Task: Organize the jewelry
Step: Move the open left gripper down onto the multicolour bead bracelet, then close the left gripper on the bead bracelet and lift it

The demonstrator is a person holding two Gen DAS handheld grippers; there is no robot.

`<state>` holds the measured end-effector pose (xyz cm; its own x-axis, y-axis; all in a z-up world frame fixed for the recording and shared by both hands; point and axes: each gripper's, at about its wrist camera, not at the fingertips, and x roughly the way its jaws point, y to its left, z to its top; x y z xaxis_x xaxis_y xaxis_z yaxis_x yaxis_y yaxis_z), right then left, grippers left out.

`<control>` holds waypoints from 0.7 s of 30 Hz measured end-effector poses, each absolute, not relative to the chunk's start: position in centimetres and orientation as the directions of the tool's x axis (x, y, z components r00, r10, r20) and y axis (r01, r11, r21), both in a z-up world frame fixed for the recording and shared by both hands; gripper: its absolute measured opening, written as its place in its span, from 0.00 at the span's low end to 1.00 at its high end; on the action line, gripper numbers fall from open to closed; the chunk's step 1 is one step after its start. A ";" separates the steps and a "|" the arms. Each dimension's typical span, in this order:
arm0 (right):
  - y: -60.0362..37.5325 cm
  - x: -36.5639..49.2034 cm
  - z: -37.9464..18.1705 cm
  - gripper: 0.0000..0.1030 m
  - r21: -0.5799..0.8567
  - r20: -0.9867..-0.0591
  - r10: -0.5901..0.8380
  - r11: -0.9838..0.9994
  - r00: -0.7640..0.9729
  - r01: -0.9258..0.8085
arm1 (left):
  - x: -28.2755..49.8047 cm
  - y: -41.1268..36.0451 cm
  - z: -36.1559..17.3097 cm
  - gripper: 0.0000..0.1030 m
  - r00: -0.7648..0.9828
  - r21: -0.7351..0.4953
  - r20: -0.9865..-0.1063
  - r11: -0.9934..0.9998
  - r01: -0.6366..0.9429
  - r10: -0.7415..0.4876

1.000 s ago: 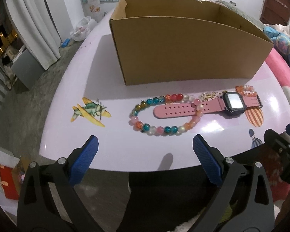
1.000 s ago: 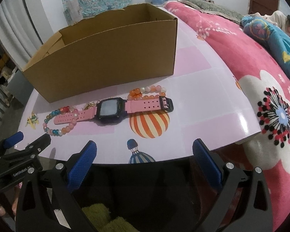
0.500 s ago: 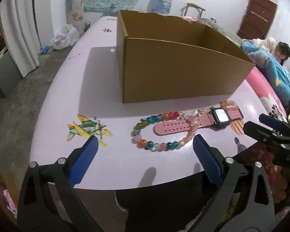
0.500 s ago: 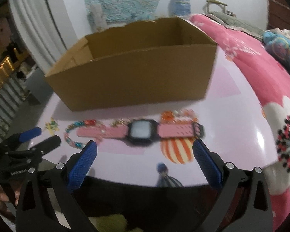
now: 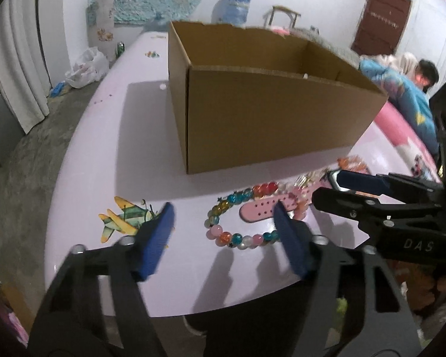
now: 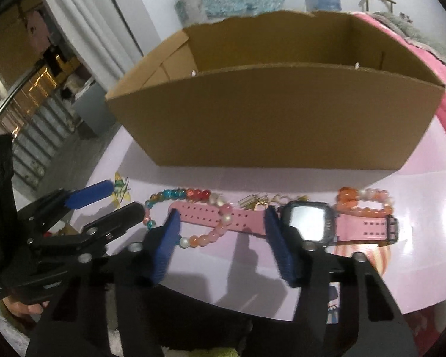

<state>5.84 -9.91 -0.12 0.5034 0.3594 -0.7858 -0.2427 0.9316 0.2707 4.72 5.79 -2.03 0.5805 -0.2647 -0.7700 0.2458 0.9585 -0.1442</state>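
Both tongs hang over the near edge of the table [image 5: 110,136], each about half open and holding nothing, the jaws having just been closing. In the left wrist view, the left gripper [image 5: 223,223] has its blue pads either side of bare tabletop and the near arc of the bead bracelet [image 5: 238,217]; nothing is pinched. The right gripper [image 5: 336,190] reaches in from 3 o'clock, its fingers over the watch [image 6: 307,223].

In the right wrist view, the right gripper [image 6: 223,226] frames the pink strap where the bracelet loops over it, pads clear of both. The watch lies flat, its face at 3 o'clock of the right pad. An orange bracelet [image 6: 362,202] touches the strap's buckle end. Small gold pieces [image 6: 255,200] lie just behind the strap. The left gripper [image 6: 104,205] enters from 9 o'clock.

An open box [image 6: 276,119] stands at 12 o'clock behind the jewelry. A plane sticker [image 5: 122,218] sits at 9 o'clock of the bead bracelet.
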 end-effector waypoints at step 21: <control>-8.0 7.6 -2.7 0.14 0.196 -0.833 0.314 0.938 0.457 -0.287 | 6.5 4.1 -4.4 0.15 0.529 0.006 -0.835 0.958 0.286 -0.153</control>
<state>7.62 -8.00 -2.73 0.4567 0.3135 -0.8326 -0.2870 0.9377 0.1957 6.53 4.13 -4.45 0.5291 -0.1526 -0.8347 0.2856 0.9583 0.0059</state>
